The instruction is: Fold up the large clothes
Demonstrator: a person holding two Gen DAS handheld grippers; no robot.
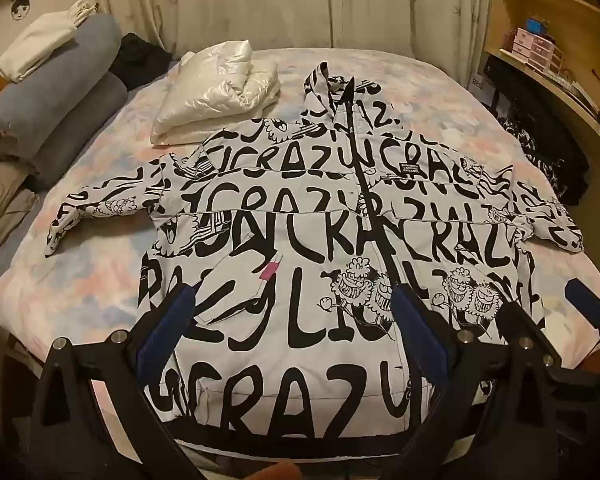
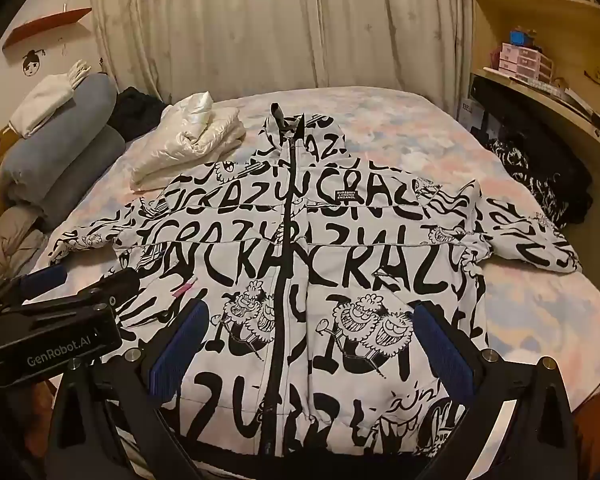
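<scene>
Left wrist view: my left gripper and right gripper both spread wide, holding nothing, hovering over the printed jacket laid flat on the bed.

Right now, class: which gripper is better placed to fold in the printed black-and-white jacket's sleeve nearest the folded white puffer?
Left gripper: open over the jacket half nearer that sleeve; right gripper hangs beyond the zip.
</scene>
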